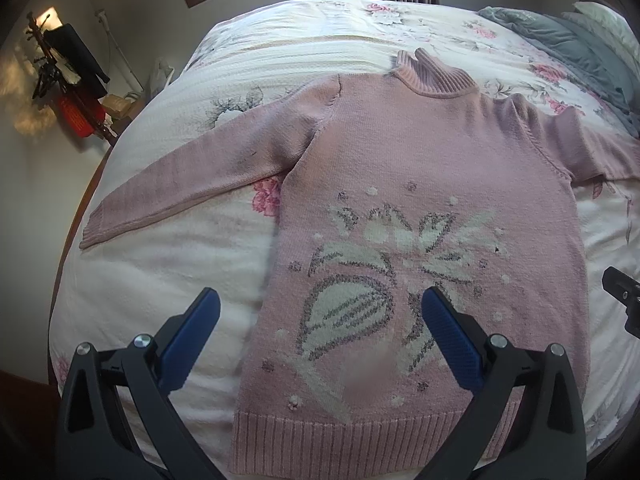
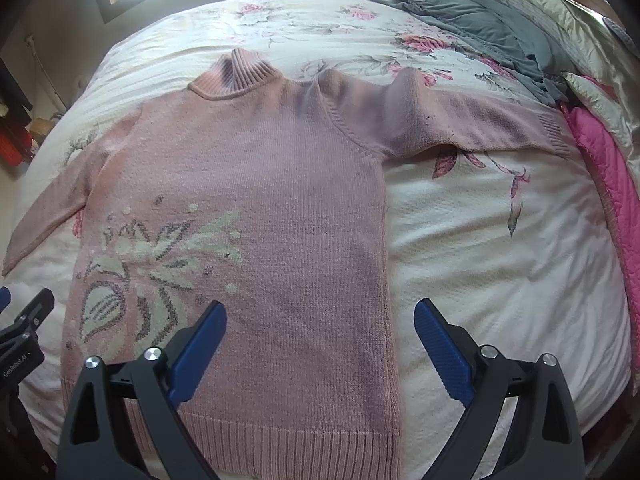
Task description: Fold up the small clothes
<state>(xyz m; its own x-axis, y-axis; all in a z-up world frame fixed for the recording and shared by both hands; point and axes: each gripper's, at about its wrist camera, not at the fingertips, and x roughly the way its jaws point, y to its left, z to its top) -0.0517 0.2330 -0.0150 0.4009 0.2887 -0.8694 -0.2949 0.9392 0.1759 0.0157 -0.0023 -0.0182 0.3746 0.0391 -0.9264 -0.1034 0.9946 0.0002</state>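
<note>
A soft, limp pink knitted turtleneck sweater [image 1: 432, 184] lies flat mid-bed, sleeves spread toward both side edges, best pinched at its ribbed hem, beneath the empty, wide-open left gripper [image 1: 320, 322] and right gripper [image 2: 320, 330].

A sweater [image 1: 432, 168] is lying flat on the bedspread [image 1: 168, 264], collar at the far end, hem nearest the cameras, sleeves reaching out left and right. A blanket [image 2: 480, 28] and pillows [image 2: 560, 20] are sitting behind it at the bed's far right. The left gripper [image 1: 320, 312] and right gripper [image 2: 320, 320] are hanging side by side over the hem, jaws spread.
</note>
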